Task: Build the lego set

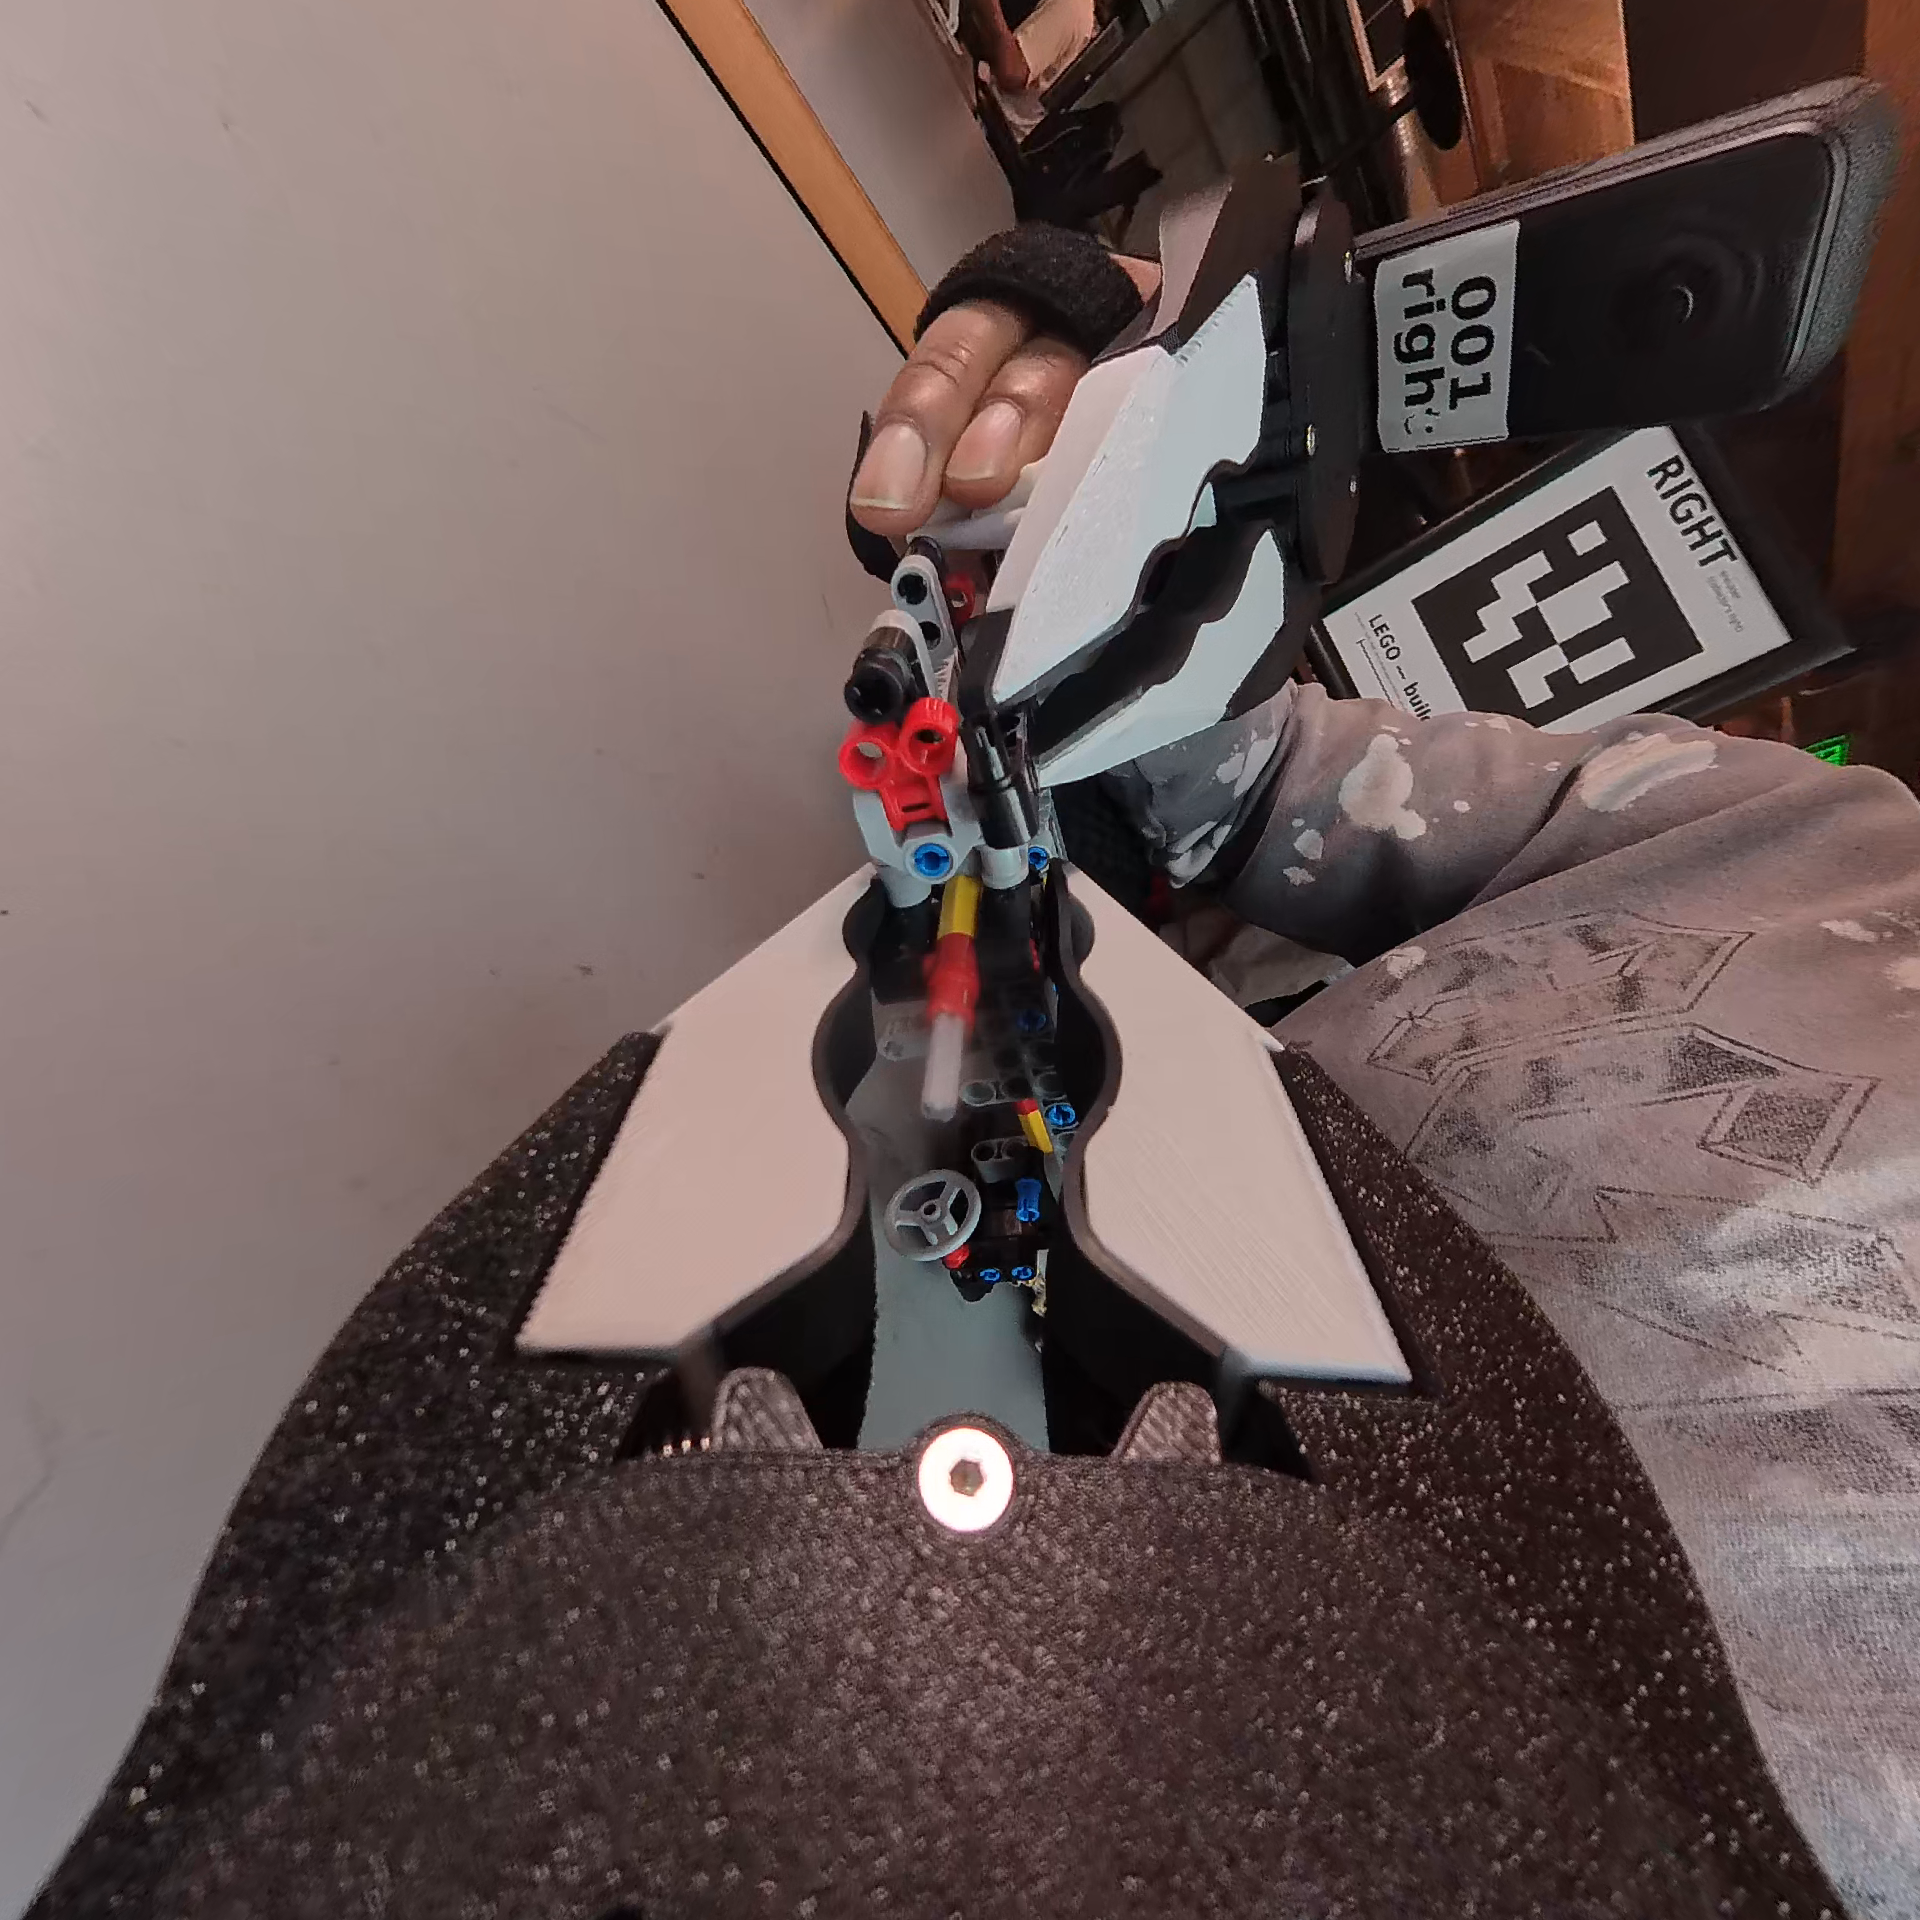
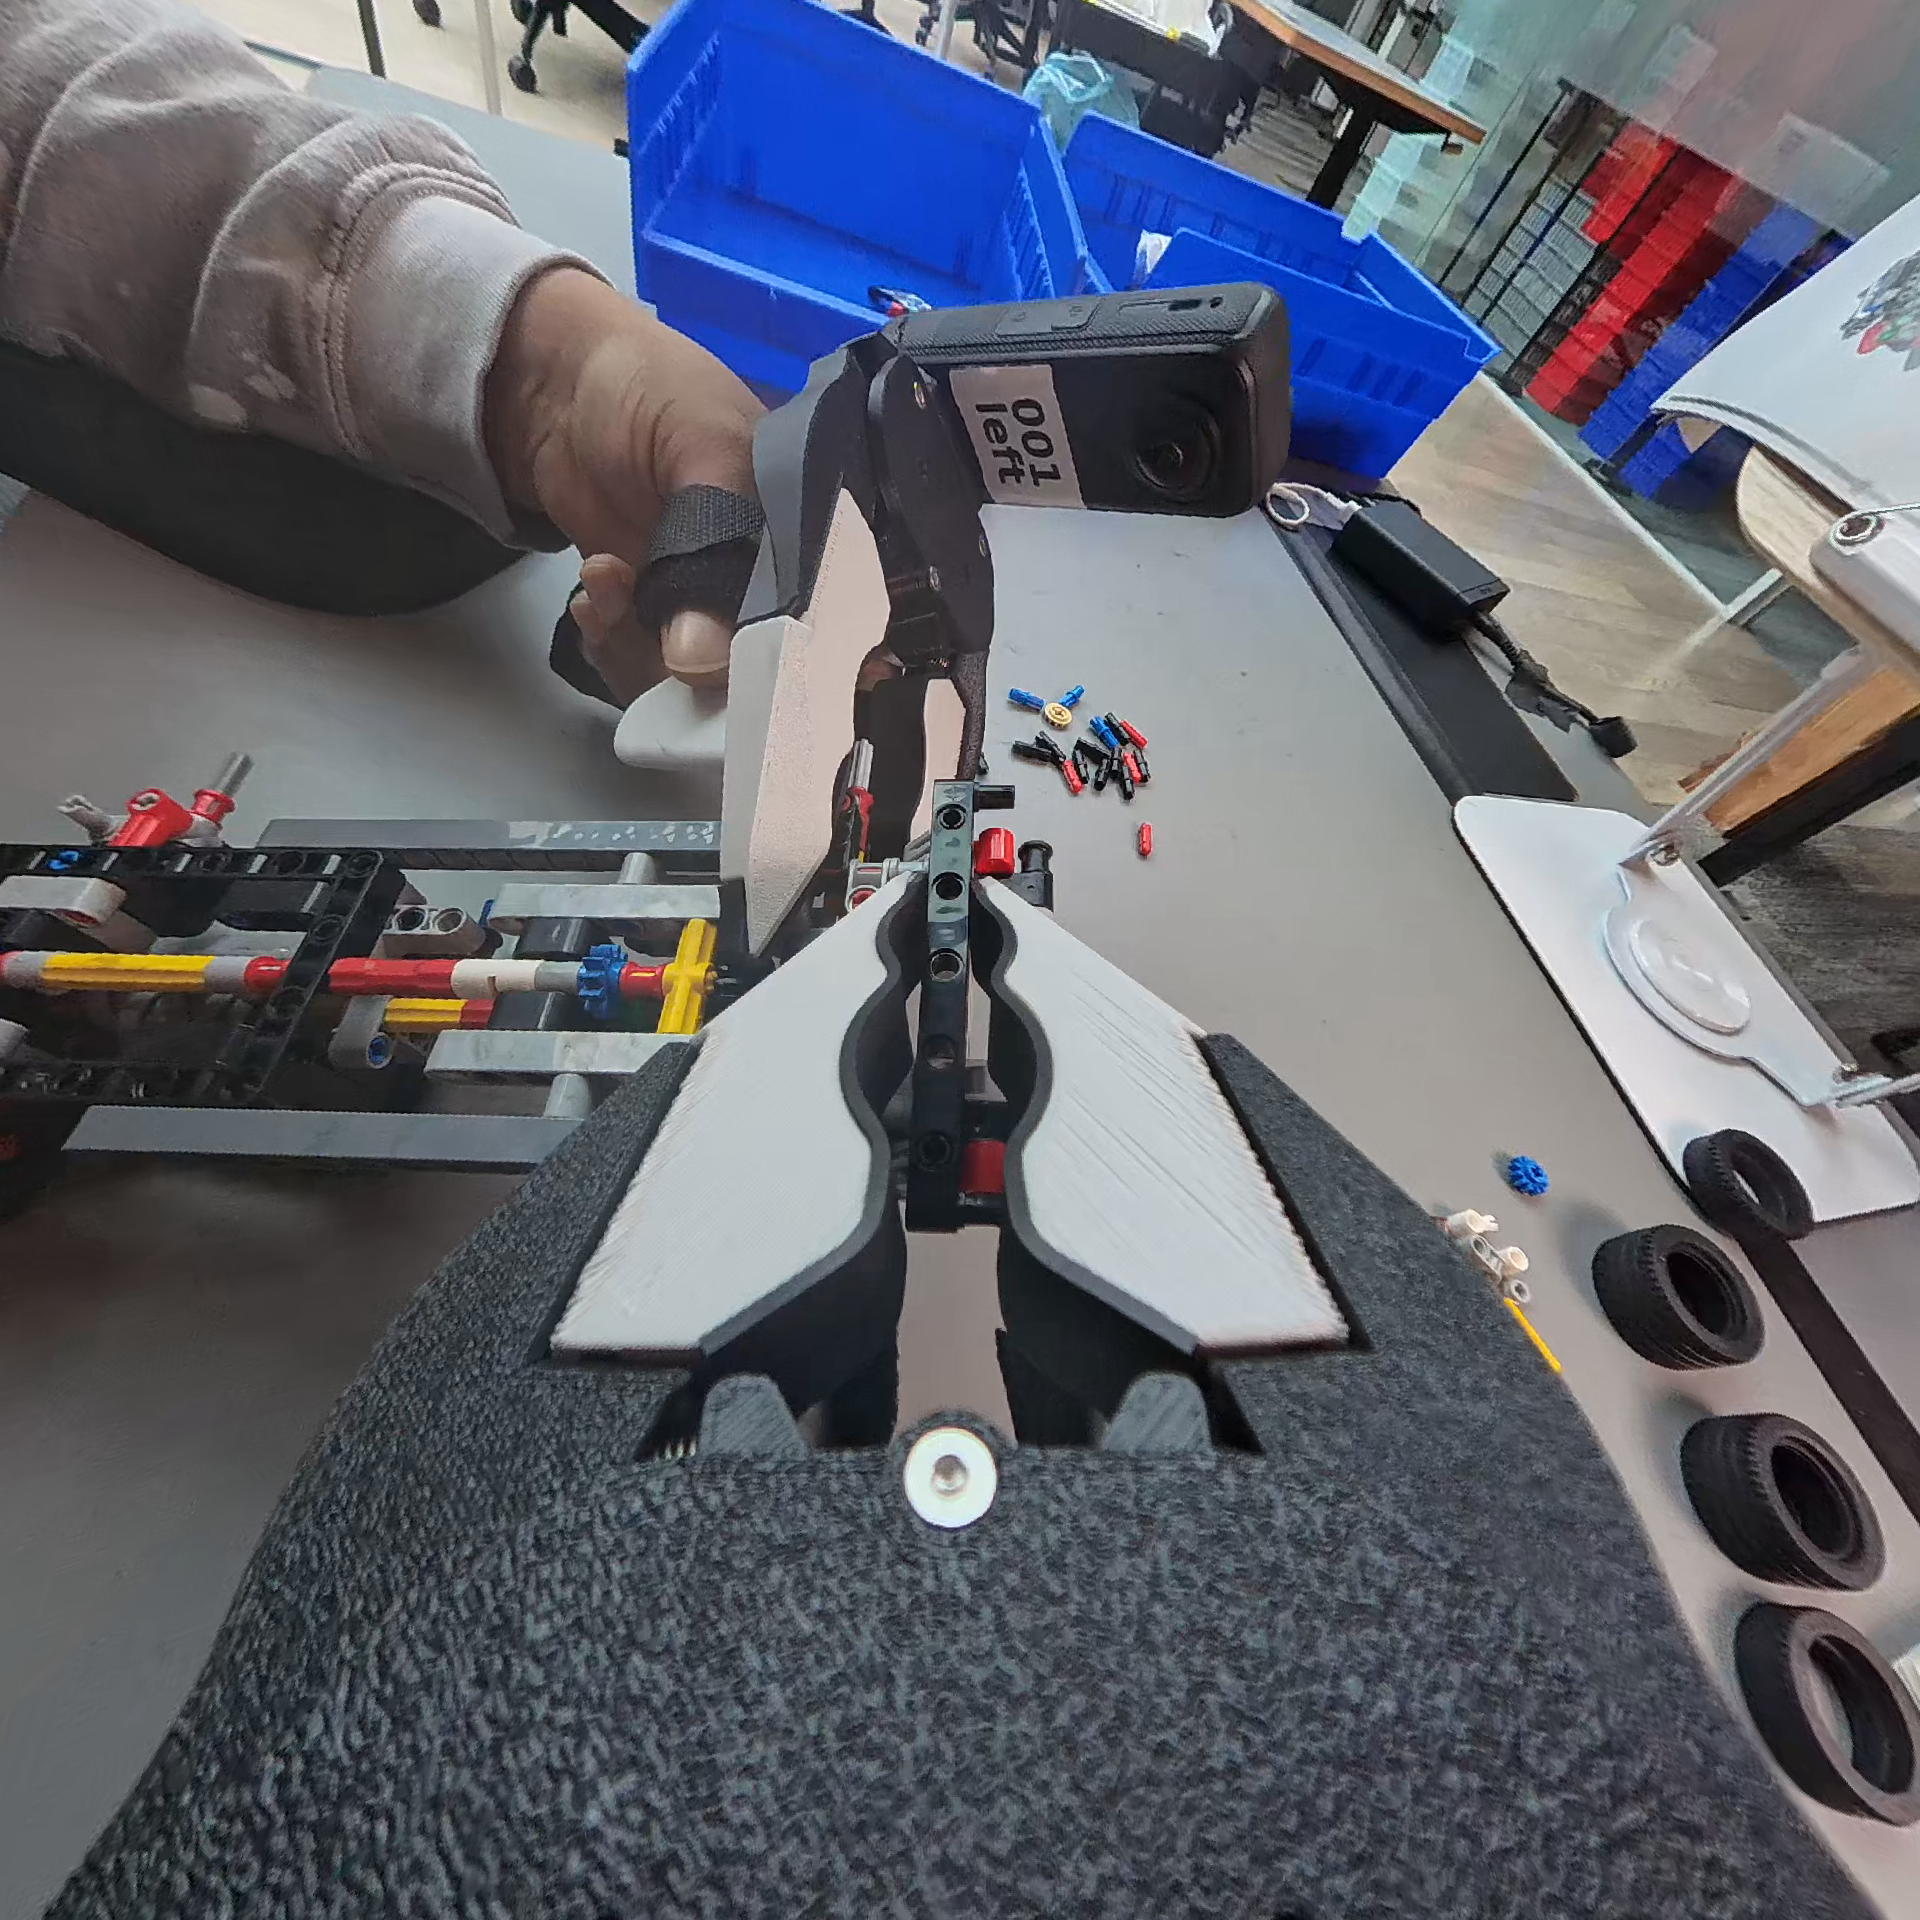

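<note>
Pinching a black beam (image 2: 943,997) in the right tool (image 2: 951,904), bracing the half-built chassis (image 2: 343,977) at nine o'clock with the nearly closed left tool (image 1: 961,883); tyres (image 2: 1675,1307), pins (image 2: 1091,750) still lying loose.

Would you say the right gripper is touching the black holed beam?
Touching: in the right wrist view the right gripper has both fingers pressed against the black beam.

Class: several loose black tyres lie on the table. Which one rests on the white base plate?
The farthest tyre of the row: it overlaps the white base plate, while the other three lie on bare grey table.
</note>
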Demonstrator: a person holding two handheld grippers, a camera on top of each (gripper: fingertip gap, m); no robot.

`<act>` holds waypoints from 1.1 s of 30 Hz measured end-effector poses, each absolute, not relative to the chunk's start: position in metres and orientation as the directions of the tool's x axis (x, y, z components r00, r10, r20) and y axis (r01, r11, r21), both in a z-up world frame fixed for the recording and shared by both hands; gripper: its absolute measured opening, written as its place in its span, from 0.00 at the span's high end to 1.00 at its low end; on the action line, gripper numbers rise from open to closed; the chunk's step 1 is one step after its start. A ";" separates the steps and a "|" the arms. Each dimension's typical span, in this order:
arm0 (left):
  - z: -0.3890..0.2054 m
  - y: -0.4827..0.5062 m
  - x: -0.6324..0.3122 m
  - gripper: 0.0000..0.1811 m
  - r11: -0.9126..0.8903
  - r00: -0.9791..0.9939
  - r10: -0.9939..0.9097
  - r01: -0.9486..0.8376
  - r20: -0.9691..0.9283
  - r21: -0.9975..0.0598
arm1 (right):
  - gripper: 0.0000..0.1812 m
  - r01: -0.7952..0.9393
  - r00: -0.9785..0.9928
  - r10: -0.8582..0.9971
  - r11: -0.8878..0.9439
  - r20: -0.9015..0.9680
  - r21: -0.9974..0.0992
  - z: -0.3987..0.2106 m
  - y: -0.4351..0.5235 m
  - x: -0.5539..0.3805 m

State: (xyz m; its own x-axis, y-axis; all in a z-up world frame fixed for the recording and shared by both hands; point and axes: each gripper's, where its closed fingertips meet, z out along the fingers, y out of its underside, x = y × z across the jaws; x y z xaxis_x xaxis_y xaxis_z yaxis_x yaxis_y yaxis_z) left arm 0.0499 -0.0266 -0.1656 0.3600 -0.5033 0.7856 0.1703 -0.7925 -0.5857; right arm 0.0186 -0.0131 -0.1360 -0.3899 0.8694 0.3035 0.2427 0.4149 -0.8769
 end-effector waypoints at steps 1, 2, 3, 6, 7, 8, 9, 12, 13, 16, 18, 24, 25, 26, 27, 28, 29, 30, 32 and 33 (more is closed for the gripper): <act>-0.165 -0.026 0.050 0.84 -0.791 0.359 -0.504 0.173 0.786 -0.586 | 0.97 0.243 -0.386 0.869 0.420 0.310 -0.874 -0.136 -0.013 0.019; -0.165 -0.026 0.050 0.84 -0.790 0.361 -0.505 0.173 0.784 -0.588 | 0.97 0.242 -0.382 0.869 0.423 0.315 -0.873 -0.135 -0.013 0.019; -0.165 -0.026 0.050 0.84 -0.785 0.367 -0.510 0.171 0.778 -0.595 | 0.97 0.249 -0.378 0.868 0.431 0.323 -0.867 -0.136 -0.013 0.019; -0.164 -0.027 0.051 0.83 -0.774 0.357 -0.517 0.193 0.778 -0.603 | 0.97 0.260 -0.379 0.854 0.467 0.356 -0.845 -0.137 -0.013 0.018; -0.165 -0.027 0.051 0.82 -0.774 0.365 -0.519 0.185 0.773 -0.606 | 0.97 0.260 -0.381 0.850 0.476 0.364 -0.840 -0.139 -0.015 0.018; -0.166 -0.028 0.051 0.82 -0.764 0.380 -0.529 0.175 0.759 -0.621 | 0.97 0.256 -0.381 0.848 0.481 0.369 -0.839 -0.140 -0.016 0.018; -0.166 -0.028 0.052 0.81 -0.758 0.394 -0.533 0.170 0.749 -0.629 | 0.97 0.256 -0.379 0.846 0.485 0.375 -0.836 -0.140 -0.016 0.018; -0.167 -0.026 0.053 0.82 -0.760 0.399 -0.520 0.187 0.755 -0.623 | 0.97 0.256 -0.375 0.857 0.463 0.354 -0.848 -0.140 -0.014 0.019; -0.167 -0.025 0.053 0.83 -0.774 0.384 -0.503 0.198 0.774 -0.601 | 0.97 0.258 -0.375 0.863 0.448 0.339 -0.856 -0.140 -0.014 0.019; -0.172 -0.026 0.054 0.84 -0.803 0.359 -0.473 0.200 0.805 -0.561 | 0.97 0.262 -0.377 0.883 0.390 0.278 -0.883 -0.144 -0.013 0.019; -0.172 -0.026 0.055 0.84 -0.805 0.356 -0.472 0.198 0.806 -0.559 | 0.97 0.262 -0.379 0.892 0.358 0.246 -0.896 -0.144 -0.012 0.020; -0.173 -0.022 0.051 0.83 -0.787 0.396 -0.469 0.219 0.790 -0.577 | 0.97 0.315 -0.374 0.926 0.180 0.052 -0.932 -0.147 -0.006 0.016; -0.172 -0.022 0.051 0.83 -0.785 0.400 -0.469 0.221 0.788 -0.579 | 0.97 0.316 -0.374 0.926 0.177 0.049 -0.932 -0.147 -0.006 0.016; -0.172 -0.022 0.051 0.83 -0.784 0.400 -0.467 0.225 0.789 -0.578 | 0.97 0.316 -0.374 0.926 0.172 0.044 -0.933 -0.147 -0.006 0.016; -0.172 -0.022 0.051 0.83 -0.784 0.399 -0.464 0.231 0.791 -0.576 | 0.97 0.311 -0.376 0.926 0.166 0.039 -0.936 -0.146 -0.006 0.016; -0.171 -0.022 0.051 0.83 -0.785 0.393 -0.462 0.236 0.795 -0.573 | 0.97 0.304 -0.378 0.925 0.165 0.040 -0.938 -0.146 -0.006 0.016; -0.170 -0.022 0.052 0.84 -0.786 0.385 -0.463 0.240 0.799 -0.570 | 0.97 0.294 -0.376 0.924 0.183 0.062 -0.938 -0.145 -0.007 0.017; -0.169 -0.022 0.052 0.84 -0.781 0.379 -0.471 0.241 0.797 -0.576 | 0.97 0.269 -0.374 0.920 0.227 0.116 -0.936 -0.142 -0.008 0.017; -0.163 -0.022 0.052 0.84 -0.757 0.385 -0.501 0.240 0.775 -0.608 | 0.97 0.220 -0.356 0.901 0.338 0.247 -0.915 -0.136 -0.009 0.017; -0.160 -0.023 0.052 0.84 -0.743 0.385 -0.519 0.239 0.763 -0.626 | 0.97 0.188 -0.339 0.872 0.430 0.353 -0.883 -0.132 -0.011 0.017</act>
